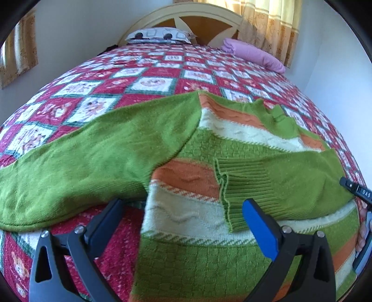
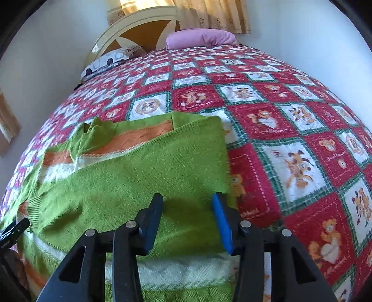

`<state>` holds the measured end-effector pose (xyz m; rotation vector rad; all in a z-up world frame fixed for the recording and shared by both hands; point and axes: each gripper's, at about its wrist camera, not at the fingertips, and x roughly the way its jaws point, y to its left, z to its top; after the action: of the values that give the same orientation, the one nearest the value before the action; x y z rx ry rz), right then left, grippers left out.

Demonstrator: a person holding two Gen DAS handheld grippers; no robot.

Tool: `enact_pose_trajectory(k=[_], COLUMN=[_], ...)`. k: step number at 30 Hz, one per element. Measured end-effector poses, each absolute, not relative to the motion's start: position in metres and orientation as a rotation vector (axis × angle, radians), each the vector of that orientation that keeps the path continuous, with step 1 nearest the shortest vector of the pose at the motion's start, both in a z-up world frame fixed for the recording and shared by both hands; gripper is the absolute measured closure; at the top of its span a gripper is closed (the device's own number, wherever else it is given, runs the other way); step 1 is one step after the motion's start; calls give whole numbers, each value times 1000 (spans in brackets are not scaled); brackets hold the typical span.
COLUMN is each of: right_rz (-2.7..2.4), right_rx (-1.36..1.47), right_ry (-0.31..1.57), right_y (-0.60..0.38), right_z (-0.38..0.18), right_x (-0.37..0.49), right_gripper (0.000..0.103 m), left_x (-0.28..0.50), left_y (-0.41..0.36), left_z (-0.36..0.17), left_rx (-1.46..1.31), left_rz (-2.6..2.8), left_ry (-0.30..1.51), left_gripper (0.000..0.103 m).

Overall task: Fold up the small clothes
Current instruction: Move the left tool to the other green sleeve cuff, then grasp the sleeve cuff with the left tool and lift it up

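A small green sweater (image 1: 209,148) with orange and cream stripes lies flat on the bed. Its left sleeve (image 1: 81,158) stretches out sideways over the quilt. Its right sleeve (image 1: 279,183) is folded across the body, cuff toward the middle. My left gripper (image 1: 183,206) is open and empty, just above the sweater's lower left edge. In the right wrist view the sweater (image 2: 130,176) fills the lower left. My right gripper (image 2: 188,202) is open and empty, hovering over the folded right sleeve (image 2: 162,167). The right gripper's tip shows in the left view (image 1: 355,188).
The bed has a red, white and green patchwork quilt (image 2: 290,130). A pink pillow (image 2: 200,38) and a patterned pillow (image 2: 107,60) lie at the cream headboard (image 1: 186,14). White walls flank the bed; curtains (image 1: 267,25) hang behind it.
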<state>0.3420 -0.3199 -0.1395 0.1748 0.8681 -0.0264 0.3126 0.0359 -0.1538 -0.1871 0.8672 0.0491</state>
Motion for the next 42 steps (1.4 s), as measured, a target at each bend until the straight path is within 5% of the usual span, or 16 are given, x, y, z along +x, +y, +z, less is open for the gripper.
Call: enact_pose_trajectory(k=[14, 25, 28, 32, 38, 42], right_rz=[-46, -36, -34, -33, -35, -35], right_rx=[85, 48, 49, 48, 49, 47], right_ry=[831, 831, 829, 828, 828, 828], right_y=[-310, -301, -301, -301, -300, -301], right_z=[-144, -145, -144, -144, -145, -144], right_x=[337, 337, 337, 337, 337, 337], right_gripper=[52, 43, 42, 41, 40, 40], left_x=[208, 164, 172, 181, 187, 191], left_y=[144, 294, 307, 312, 330, 339], left_z=[-130, -128, -142, -158, -159, -161], left_rx=[-102, -695, -792, -834, -837, -813], left_rz=[276, 496, 506, 503, 542, 546], left_ry=[781, 712, 726, 747, 679, 688], left_gripper=[0, 3, 12, 38, 56, 89])
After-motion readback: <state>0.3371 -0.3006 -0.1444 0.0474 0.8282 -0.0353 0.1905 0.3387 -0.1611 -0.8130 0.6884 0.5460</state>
